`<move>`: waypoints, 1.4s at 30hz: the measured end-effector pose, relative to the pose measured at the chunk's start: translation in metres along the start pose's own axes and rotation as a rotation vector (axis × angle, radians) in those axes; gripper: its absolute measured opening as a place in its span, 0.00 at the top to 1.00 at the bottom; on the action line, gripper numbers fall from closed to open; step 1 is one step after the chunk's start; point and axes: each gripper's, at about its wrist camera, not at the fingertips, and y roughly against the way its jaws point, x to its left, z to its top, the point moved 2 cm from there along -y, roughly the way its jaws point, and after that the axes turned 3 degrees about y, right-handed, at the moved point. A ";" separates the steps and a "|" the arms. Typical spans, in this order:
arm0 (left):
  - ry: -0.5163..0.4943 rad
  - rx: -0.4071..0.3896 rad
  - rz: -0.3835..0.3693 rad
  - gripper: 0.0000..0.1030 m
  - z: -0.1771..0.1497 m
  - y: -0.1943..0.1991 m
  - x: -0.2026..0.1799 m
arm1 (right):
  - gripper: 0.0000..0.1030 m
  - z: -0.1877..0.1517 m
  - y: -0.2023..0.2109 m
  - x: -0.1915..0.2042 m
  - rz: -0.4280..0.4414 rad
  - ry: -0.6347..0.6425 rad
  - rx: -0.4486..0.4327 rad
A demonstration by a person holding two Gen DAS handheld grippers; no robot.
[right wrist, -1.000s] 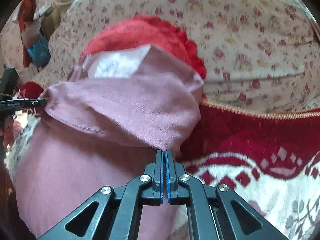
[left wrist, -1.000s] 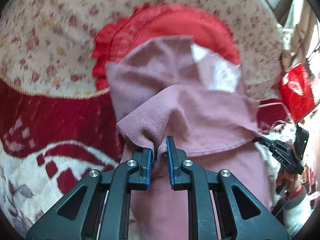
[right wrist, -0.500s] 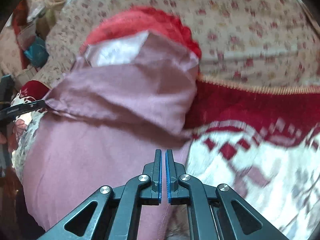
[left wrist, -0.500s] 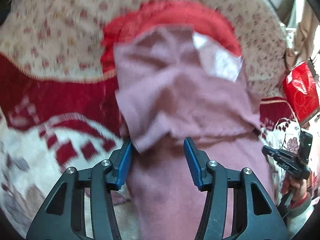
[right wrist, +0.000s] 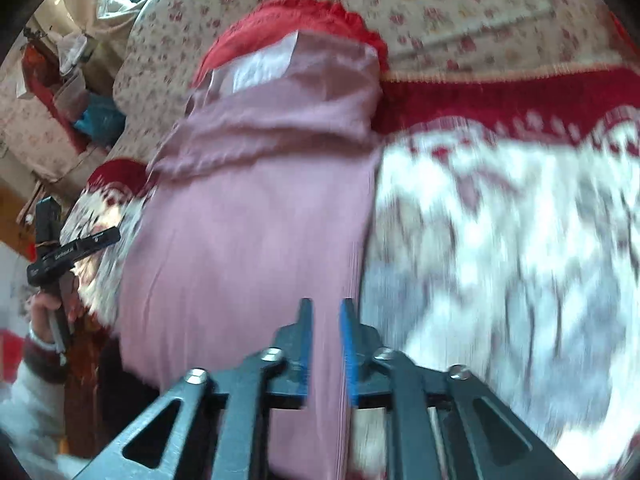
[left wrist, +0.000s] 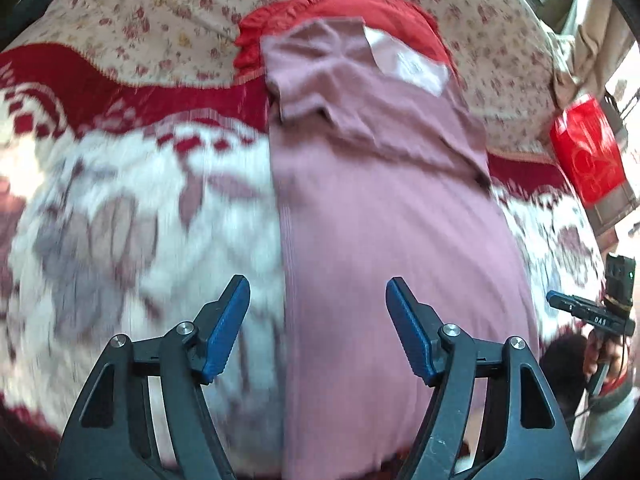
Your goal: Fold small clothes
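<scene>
Blanket (left wrist: 132,216) in red and white covers the bed, with a floral sheet (left wrist: 160,20) beyond it and a red ruffled cushion (left wrist: 360,4) at the far end. On the blanket lies the garment (left wrist: 380,220) — a dusty pink piece, long and narrow, its long axis running straight away from both grippers toward the cushion. Its far end is already doubled back toward the near side, the flap showing a pale label (left wrist: 408,60).

Both grippers sit at the near end, pointing steeply down along that axis. The left gripper (left wrist: 316,320) has its jaws wide apart, just opened further, with nothing pinched; the garment's left edge runs on the blanket below the gap. The right gripper (right wrist: 326,344) shows a narrower gap, its jaws also just parting, and it hovers over the ribbed right edge of the cloth, which I judge is not clamped.

So each hand is nearest its own near corner, neither clearly closer. My guess is that the next fold would take the near end up toward the flap — so each claw would need to drop onto its own corner of the near hem, which is hidden below the jaws in both views.
</scene>
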 end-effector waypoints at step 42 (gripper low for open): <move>-0.006 0.158 -0.236 0.96 -0.071 0.022 -0.022 | 0.99 -0.009 0.034 0.022 0.355 -0.019 -0.037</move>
